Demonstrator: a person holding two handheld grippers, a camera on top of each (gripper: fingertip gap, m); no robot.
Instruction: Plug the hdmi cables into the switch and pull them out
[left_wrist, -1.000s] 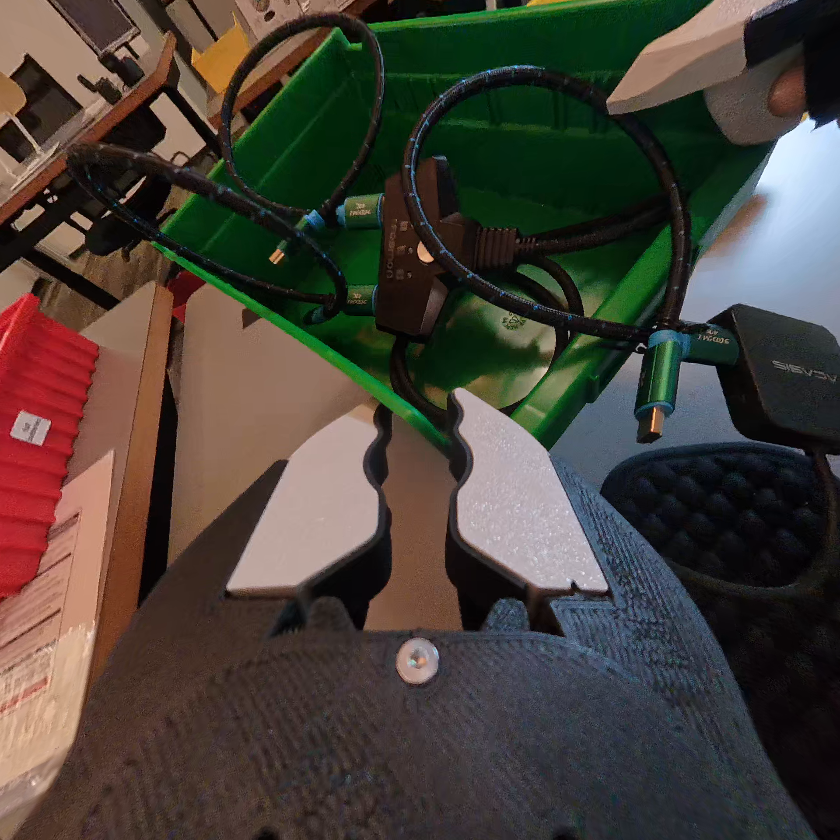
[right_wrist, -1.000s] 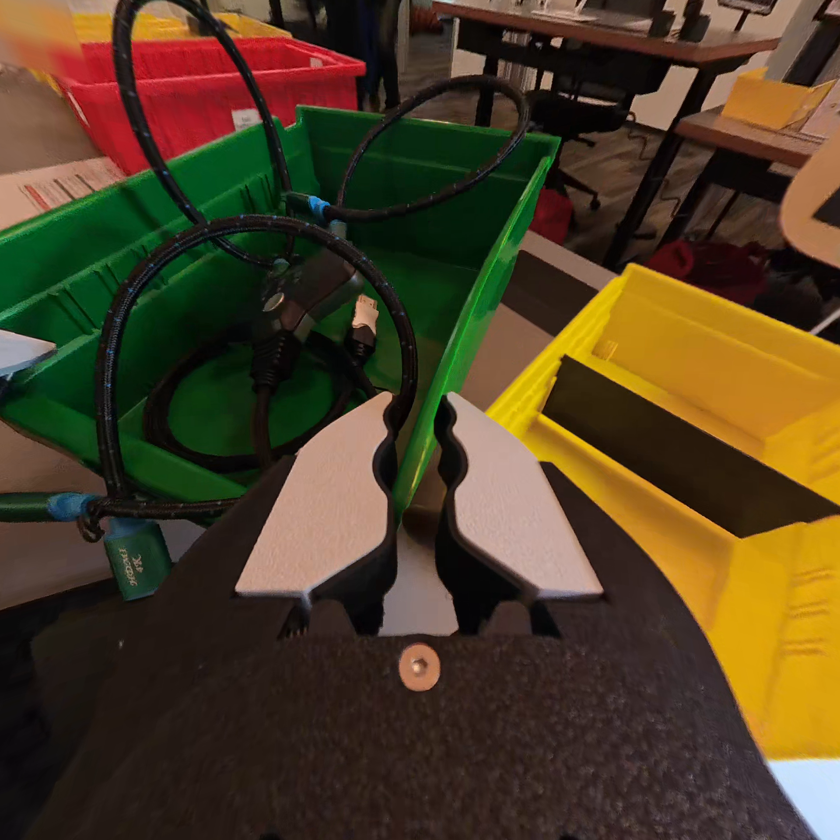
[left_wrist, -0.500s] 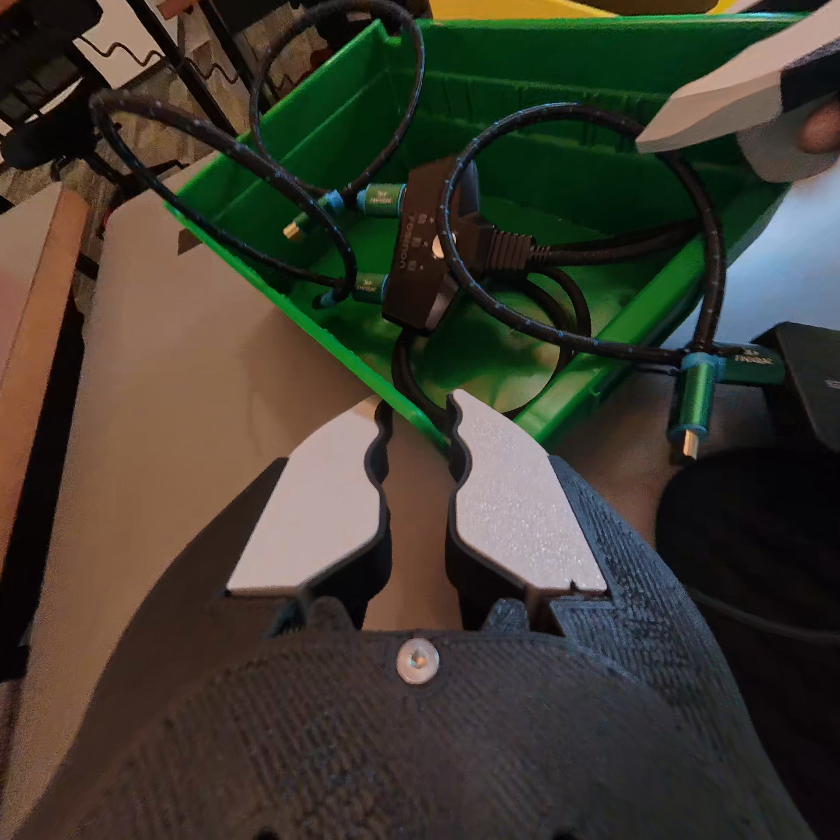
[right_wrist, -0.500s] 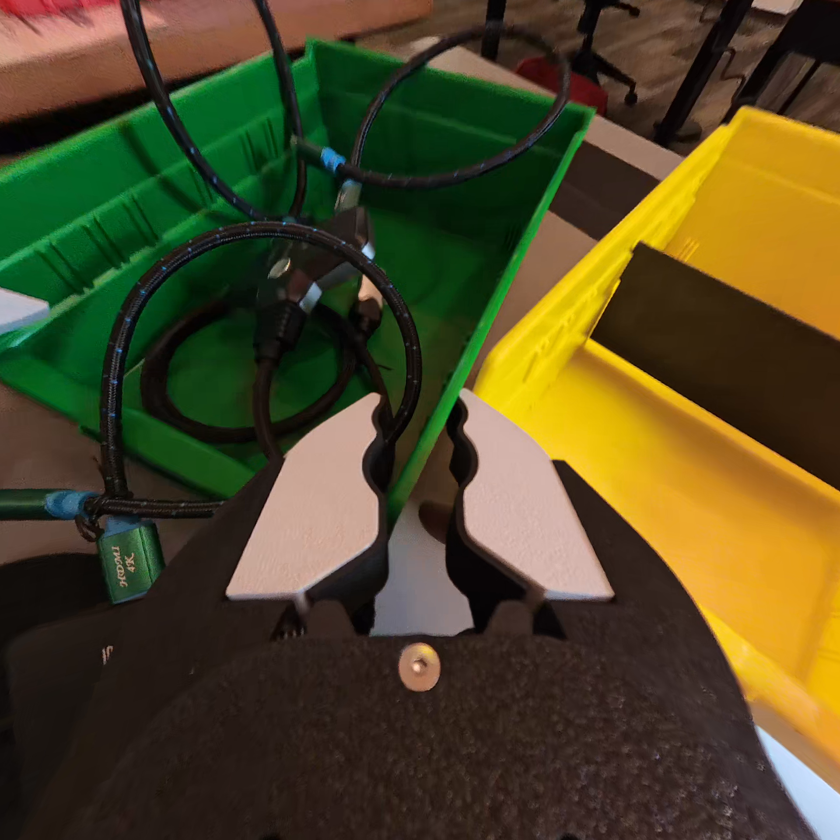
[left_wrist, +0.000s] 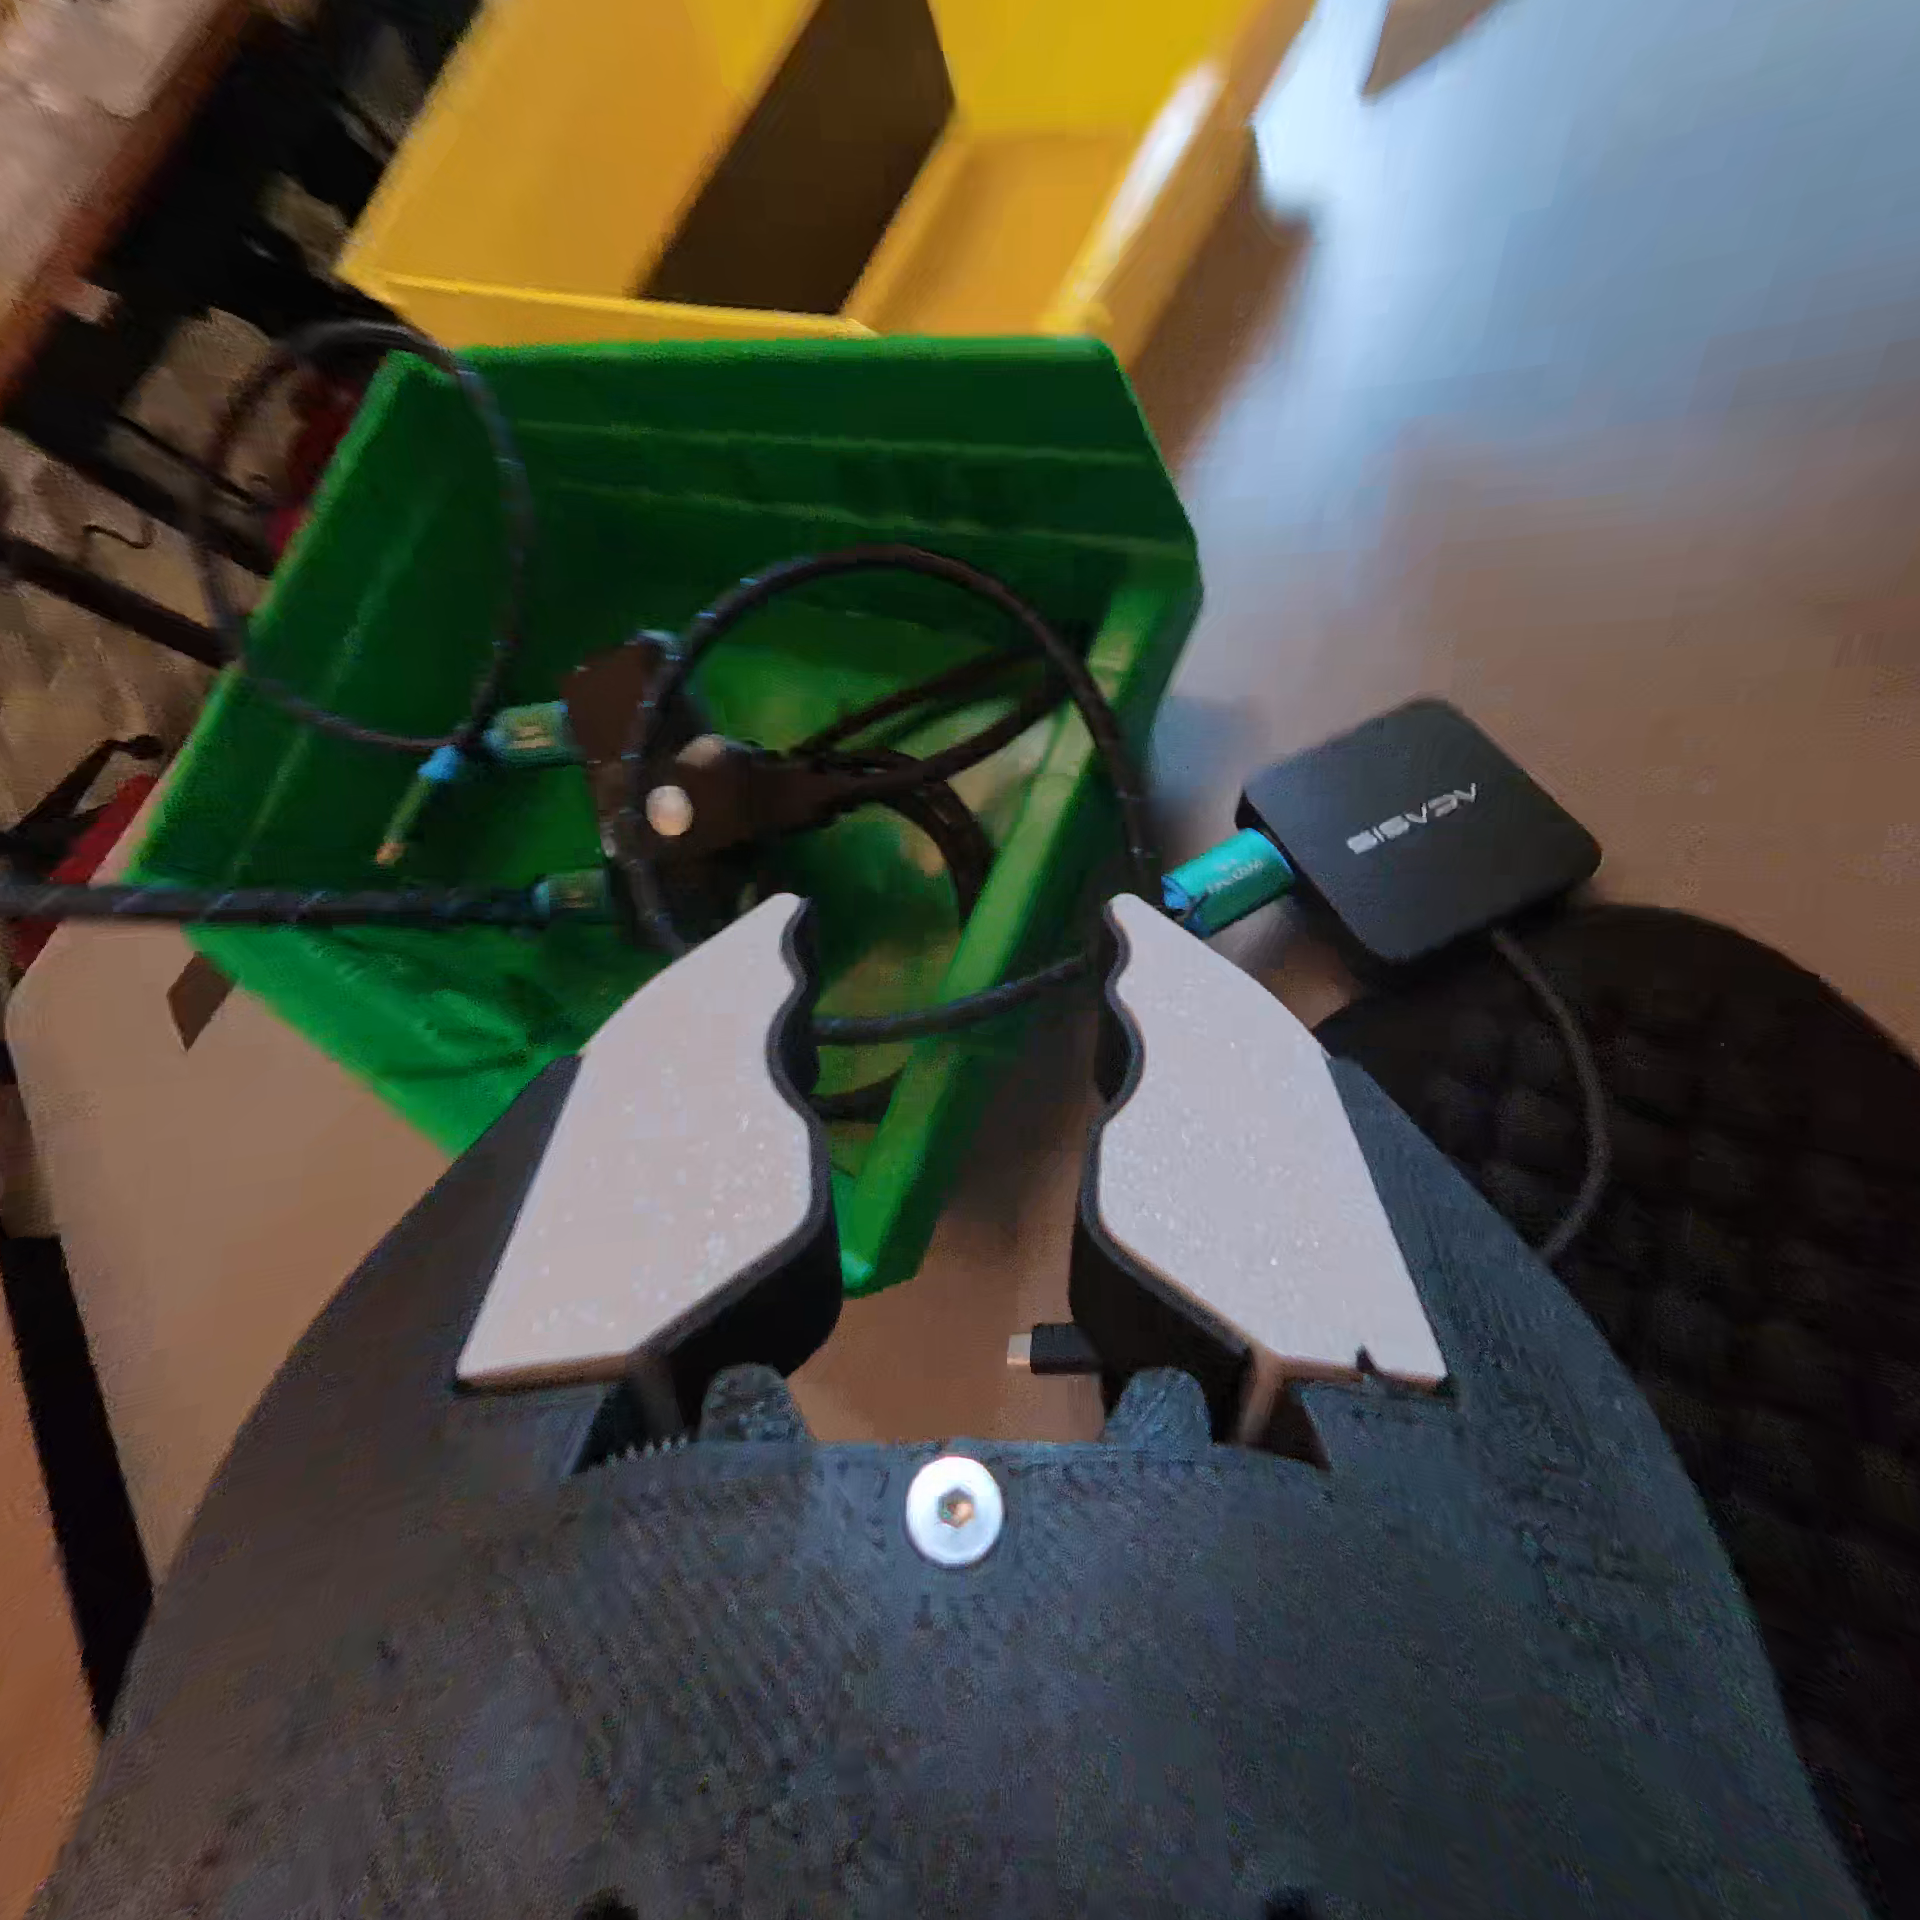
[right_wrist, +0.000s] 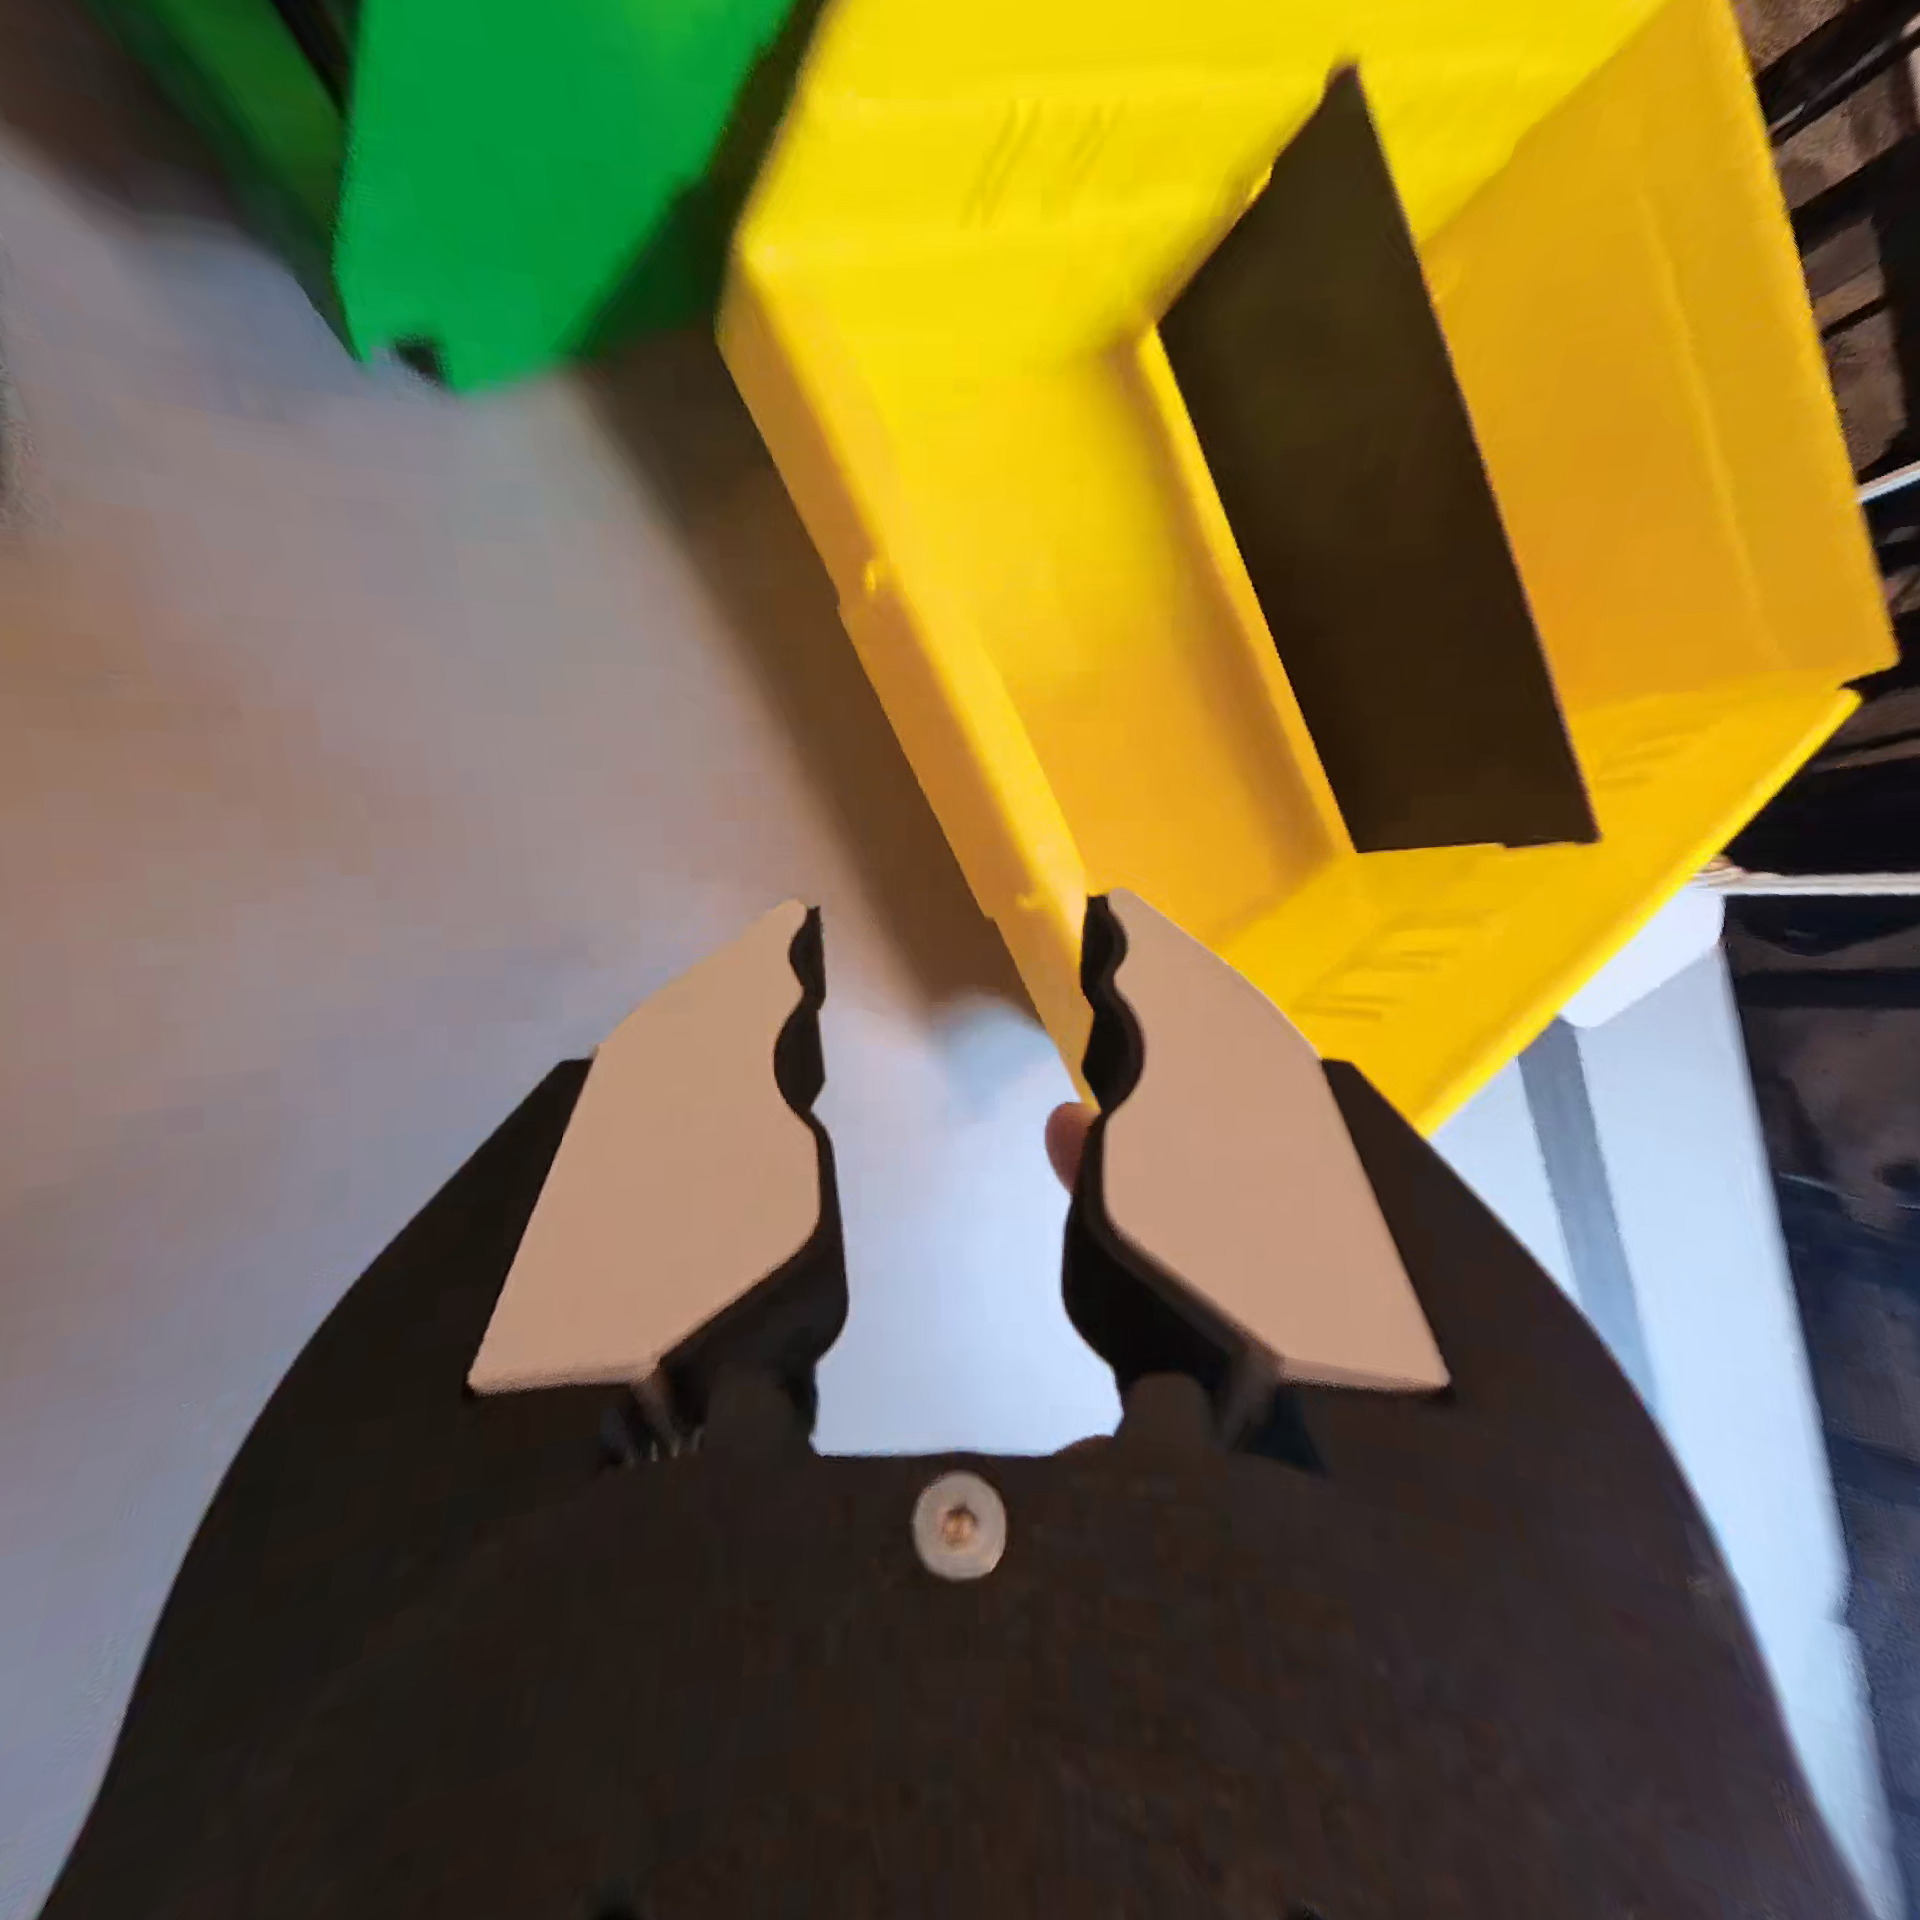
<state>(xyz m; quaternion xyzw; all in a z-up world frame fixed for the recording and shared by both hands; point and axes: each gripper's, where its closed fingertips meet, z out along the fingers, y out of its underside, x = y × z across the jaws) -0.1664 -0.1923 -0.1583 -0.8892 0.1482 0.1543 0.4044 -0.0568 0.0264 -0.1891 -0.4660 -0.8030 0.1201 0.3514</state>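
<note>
Crowding the far-left part of the table (left_wrist: 1558, 364), a green bin (left_wrist: 343, 727) holds the black switch (left_wrist: 665, 769) amid loops of braided hdmi cables (left_wrist: 1039, 665); two green-shelled plugs (left_wrist: 525, 732) sit at the switch's left side, though motion blur leaves it unclear whether they are seated. One cable loop spills over the bin's near wall and crosses the gap between the fingers of the left gripper (left_wrist: 951, 925), which are spread wide and grip nothing. Beyond the green bin stands a yellow bin (left_wrist: 582, 197) with a dark divider. To the right, a black square box (left_wrist: 1423, 821) bearing pale lettering lies on the table, a teal-green plug (left_wrist: 1231, 873) touching its left edge, and a thin cord trails from it over a dark textured pad (left_wrist: 1714, 1195). A small dark connector (left_wrist: 1049, 1351) lies between the left finger bases. In the right wrist view, the right gripper (right_wrist: 948, 920) hangs over bare table, fingers likewise spread and empty; its right fingertip stands just beside the yellow bin's near wall.
</note>
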